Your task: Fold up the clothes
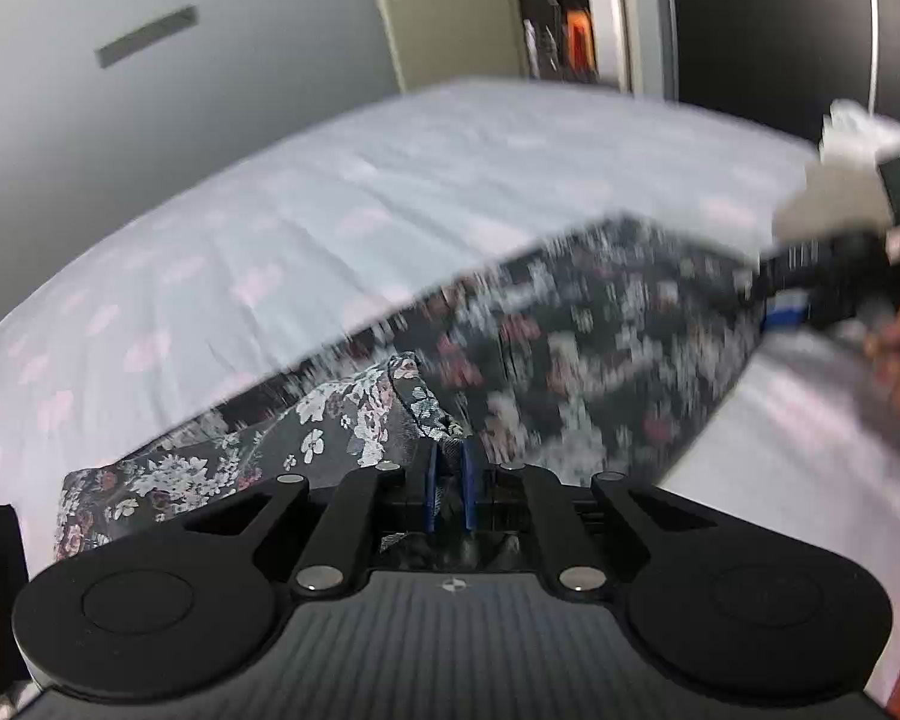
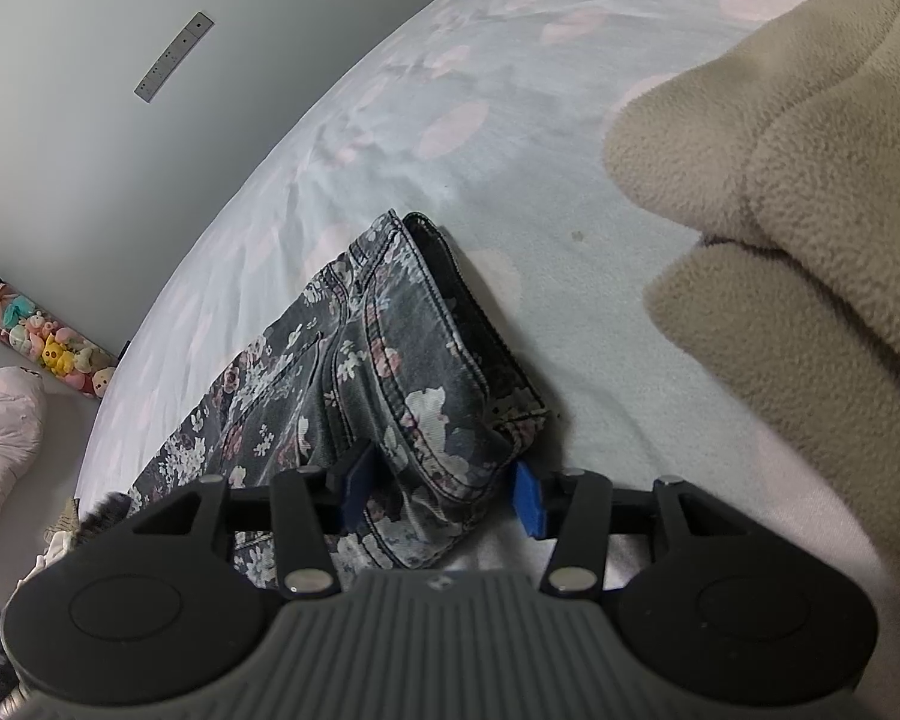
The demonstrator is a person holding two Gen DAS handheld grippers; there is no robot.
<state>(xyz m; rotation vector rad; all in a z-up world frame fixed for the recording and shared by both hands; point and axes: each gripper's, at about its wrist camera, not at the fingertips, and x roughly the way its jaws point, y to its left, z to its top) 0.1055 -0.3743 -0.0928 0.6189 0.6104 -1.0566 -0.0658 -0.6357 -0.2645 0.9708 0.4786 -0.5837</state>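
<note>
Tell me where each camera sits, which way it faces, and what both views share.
Left wrist: on the left gripper, facing across the bed toward a door; fingers pinch the floral jeans; right gripper and a hand show.
Right wrist: on the right gripper, looking down on the jeans' waistband, fingers spread around it.
Shared: jeans and bed.

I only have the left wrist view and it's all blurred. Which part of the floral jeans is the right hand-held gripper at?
Observer: The waist end of the floral jeans sits between the blue pads of the right hand-held gripper. The pads stand wide apart, and I cannot tell whether they pinch.
Operator: Anything else on the bed near it?
Observer: A beige fleece garment lies to the right on the bed sheet, apart from the jeans.
Operator: And off the bed?
Observer: A clear tube of plush toys lies at the foot of the wall.
</note>
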